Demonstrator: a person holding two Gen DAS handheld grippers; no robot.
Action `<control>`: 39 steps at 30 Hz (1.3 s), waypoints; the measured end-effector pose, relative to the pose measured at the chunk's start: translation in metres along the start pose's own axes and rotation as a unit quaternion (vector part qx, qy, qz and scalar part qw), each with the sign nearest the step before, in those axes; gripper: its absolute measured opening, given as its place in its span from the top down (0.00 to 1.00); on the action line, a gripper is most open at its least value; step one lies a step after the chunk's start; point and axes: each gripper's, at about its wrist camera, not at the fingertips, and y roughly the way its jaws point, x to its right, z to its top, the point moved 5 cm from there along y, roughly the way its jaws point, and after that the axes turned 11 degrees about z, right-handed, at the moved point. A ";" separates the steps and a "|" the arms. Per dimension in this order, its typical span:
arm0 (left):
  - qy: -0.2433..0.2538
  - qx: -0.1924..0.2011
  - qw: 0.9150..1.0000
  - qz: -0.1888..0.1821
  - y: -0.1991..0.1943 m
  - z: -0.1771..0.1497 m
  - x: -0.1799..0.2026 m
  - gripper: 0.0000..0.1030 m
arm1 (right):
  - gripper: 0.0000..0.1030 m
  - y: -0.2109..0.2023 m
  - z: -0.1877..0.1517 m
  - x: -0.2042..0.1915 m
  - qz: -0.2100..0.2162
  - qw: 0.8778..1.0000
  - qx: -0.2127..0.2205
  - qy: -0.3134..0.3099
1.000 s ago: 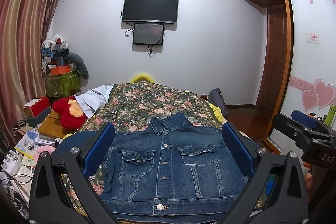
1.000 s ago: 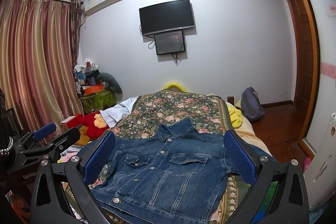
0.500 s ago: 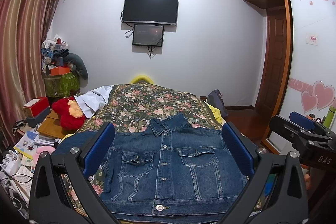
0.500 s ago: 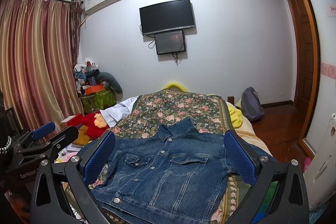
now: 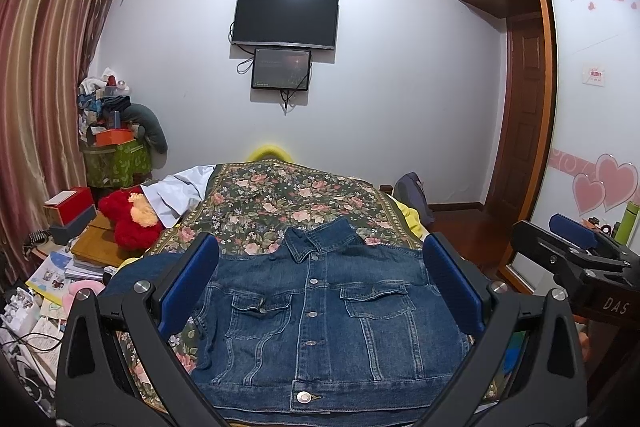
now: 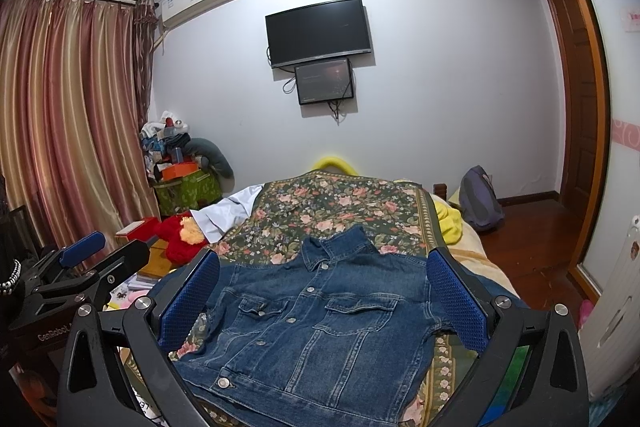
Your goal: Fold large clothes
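We hold both the left hand-held gripper (image 5: pixel 320 287) and right hand-held gripper (image 6: pixel 322 297) wide, empty, above the denim jacket (image 5: pixel 328 315) lying flat, buttoned, on the bed (image 5: pixel 280 195). Risk: thick denim slips from pads; sleeves hang off bed edges, dragging the fold crooked.

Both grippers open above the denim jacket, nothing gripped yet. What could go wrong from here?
1. The denim jacket is thick and buttoned; a sleeve pinch may slip or catch only one layer.
2. Its left sleeve lies at the bed edge, above floor clutter; a tug could pull it off.
3. The floral bedspread lies directly underneath; the left gripper or right gripper could grab it too.
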 end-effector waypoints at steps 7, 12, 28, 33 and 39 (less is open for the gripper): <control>-0.001 -0.001 1.000 0.000 0.001 0.000 0.000 0.00 | 0.00 0.001 -0.001 0.000 0.000 1.000 0.000 -0.002; -0.004 -0.005 1.000 0.002 0.006 -0.002 -0.004 0.00 | 0.00 0.003 0.000 -0.004 0.001 1.000 -0.003 -0.001; -0.065 -0.063 0.990 0.111 0.099 -0.038 -0.097 0.00 | 0.00 0.106 -0.013 -0.004 -0.006 0.996 -0.089 -0.021; -0.089 -0.129 0.973 0.170 0.155 -0.076 -0.159 0.00 | 0.00 0.175 -0.029 0.004 -0.013 0.988 -0.152 -0.033; -0.140 -0.223 0.942 0.209 0.214 -0.132 -0.226 0.00 | 0.00 0.259 -0.053 0.011 -0.008 0.976 -0.211 -0.051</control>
